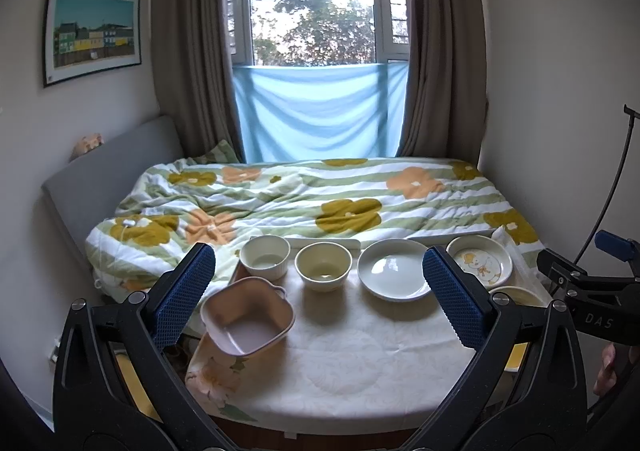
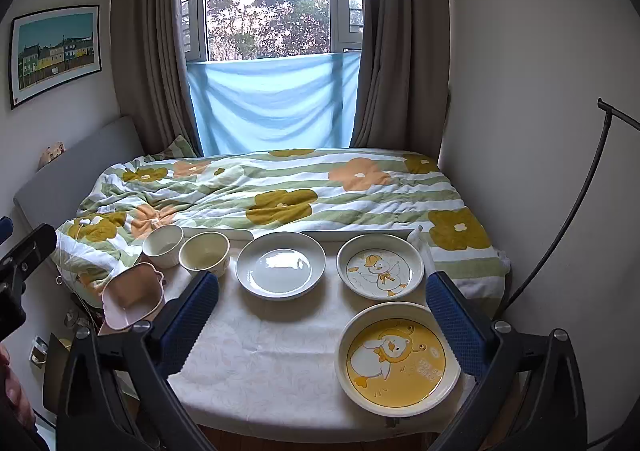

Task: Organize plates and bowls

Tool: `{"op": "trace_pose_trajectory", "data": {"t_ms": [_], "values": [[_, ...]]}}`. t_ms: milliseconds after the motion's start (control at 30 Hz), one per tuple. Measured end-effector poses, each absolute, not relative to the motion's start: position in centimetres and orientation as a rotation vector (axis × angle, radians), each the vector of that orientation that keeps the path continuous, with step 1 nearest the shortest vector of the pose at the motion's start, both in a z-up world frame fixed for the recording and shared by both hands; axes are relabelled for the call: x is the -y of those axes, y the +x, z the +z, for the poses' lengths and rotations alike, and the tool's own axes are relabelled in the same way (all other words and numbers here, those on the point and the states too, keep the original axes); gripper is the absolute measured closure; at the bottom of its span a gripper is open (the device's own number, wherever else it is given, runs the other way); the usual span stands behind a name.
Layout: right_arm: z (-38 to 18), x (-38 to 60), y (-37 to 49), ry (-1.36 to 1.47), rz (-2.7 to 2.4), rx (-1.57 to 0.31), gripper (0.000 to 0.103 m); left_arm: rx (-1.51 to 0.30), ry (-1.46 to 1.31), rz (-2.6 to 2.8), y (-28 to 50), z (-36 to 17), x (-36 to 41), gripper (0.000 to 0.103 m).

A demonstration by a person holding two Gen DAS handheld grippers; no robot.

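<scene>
Spread wide apart and clamped on nothing, the jaws of the left gripper (image 1: 319,293) and right gripper (image 2: 322,317) are held over a cloth-covered table (image 2: 256,363). Along its 12 o'clock edge a white bowl (image 2: 163,245), a cream bowl (image 2: 204,253), a white plate (image 2: 280,264) and a duck plate (image 2: 380,265) are lined up, apart from one another. A yellow duck plate (image 2: 398,357) is set at 4 o'clock, just beside the right gripper's right finger. A pink bowl (image 1: 248,315) is perched at 9 o'clock on the table edge. Beyond the table a flowered quilt (image 1: 304,195) is spread.
</scene>
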State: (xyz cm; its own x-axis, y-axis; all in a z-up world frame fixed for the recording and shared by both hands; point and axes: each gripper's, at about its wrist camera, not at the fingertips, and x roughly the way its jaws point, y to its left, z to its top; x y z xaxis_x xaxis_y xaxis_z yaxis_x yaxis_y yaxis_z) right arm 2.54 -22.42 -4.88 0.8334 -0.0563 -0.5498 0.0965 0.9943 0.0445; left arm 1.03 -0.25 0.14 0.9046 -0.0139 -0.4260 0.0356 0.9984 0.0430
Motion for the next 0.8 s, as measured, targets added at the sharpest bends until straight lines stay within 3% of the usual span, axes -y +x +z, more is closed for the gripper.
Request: {"op": "trace_pose_trajectory", "data": {"t_ms": [800], "values": [[-5.2,21.3,2.4,0.052,-0.087,-0.579,0.0,-0.449,0.055,-0.007,1.8,0.1,0.3,0.0]]}}
